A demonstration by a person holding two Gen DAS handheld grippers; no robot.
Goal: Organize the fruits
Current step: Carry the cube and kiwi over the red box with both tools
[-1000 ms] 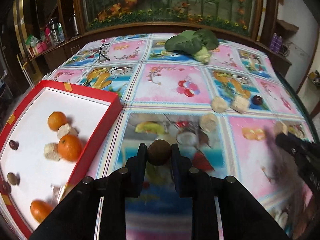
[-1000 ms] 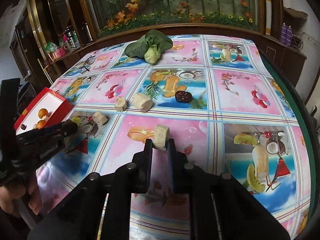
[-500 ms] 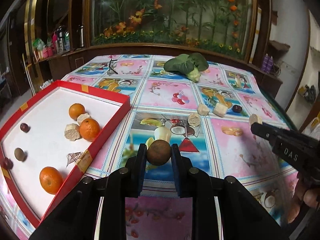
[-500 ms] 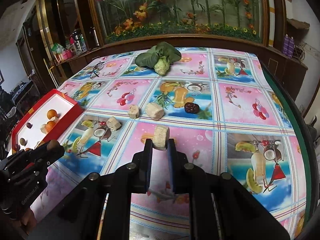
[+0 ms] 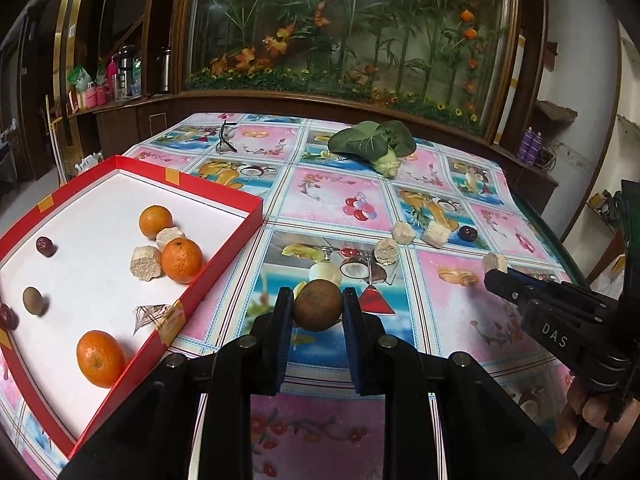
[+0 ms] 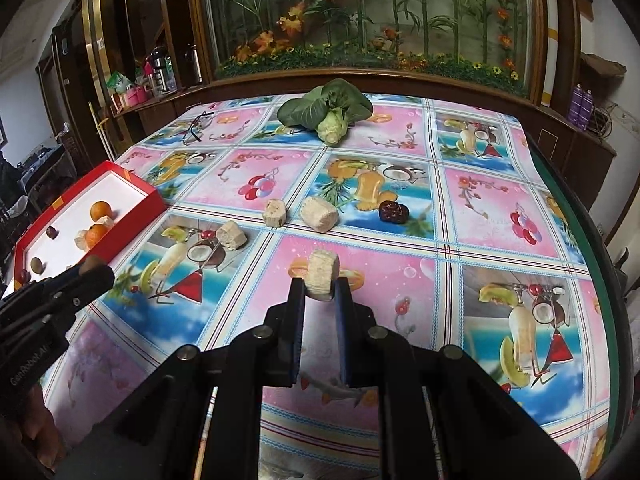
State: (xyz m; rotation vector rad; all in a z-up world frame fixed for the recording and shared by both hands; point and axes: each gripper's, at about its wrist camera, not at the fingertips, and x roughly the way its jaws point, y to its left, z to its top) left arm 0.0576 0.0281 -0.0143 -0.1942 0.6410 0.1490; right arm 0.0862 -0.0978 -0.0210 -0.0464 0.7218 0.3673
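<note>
Fruit-print cloth covers the tabletop [image 5: 332, 200], where the left tongs [image 5: 317, 308] clamp a brown fruit [image 5: 317, 306] and the right tongs [image 6: 320, 280] pinch a pale chunk [image 6: 322, 274], both raised clear, probably bound for the red box [image 5: 224, 256] at ten o'clock.

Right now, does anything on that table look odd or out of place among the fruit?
Yes. A leafy green vegetable lies at the table's far end, and a pair of eyeglasses sits on the tablecloth to its left; neither is fruit. In the red box, a torn strip of clear tape curls off the near wall.
</note>
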